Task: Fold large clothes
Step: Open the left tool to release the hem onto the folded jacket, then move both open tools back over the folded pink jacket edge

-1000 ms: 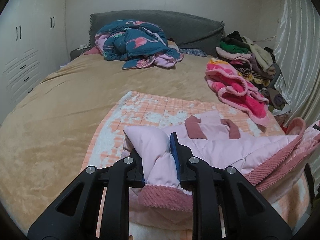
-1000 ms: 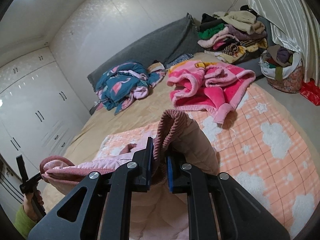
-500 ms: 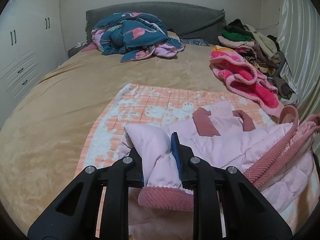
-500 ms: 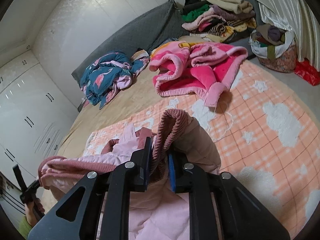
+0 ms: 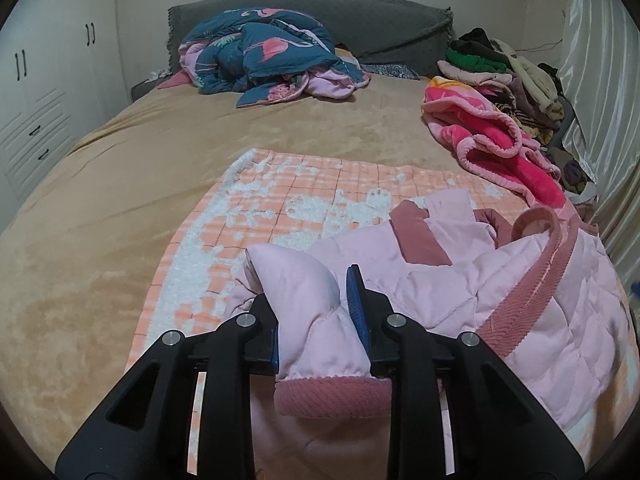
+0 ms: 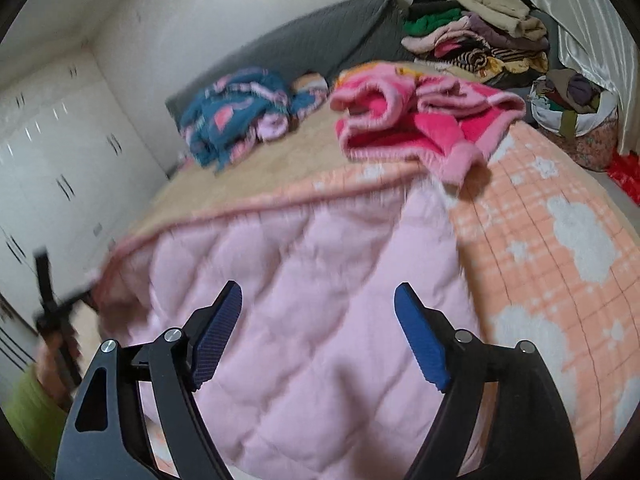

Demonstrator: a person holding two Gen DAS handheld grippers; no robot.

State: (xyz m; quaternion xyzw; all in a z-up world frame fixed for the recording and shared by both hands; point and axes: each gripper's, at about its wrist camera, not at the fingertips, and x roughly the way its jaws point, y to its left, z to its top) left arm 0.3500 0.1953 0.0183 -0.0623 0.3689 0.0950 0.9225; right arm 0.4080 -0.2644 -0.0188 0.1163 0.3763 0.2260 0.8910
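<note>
Left wrist view shows the pink quilted jacket (image 5: 500, 300) lying on the near part of the peach checked blanket (image 5: 288, 208), its long axis running across the bed between the two tongs, collar end toward the headboard. The left gripper (image 5: 310, 314) is clamped on a sleeve with a ribbed cuff (image 5: 332, 396). The right gripper (image 6: 318, 334) hovers spread wide above the quilted fabric, holding nothing. Beyond lie a bright pink fleece (image 5: 492, 140), a teal flamingo quilt (image 5: 268, 56) and a stacked clothes pile (image 6: 476, 36) at the bed's far right corner.
</note>
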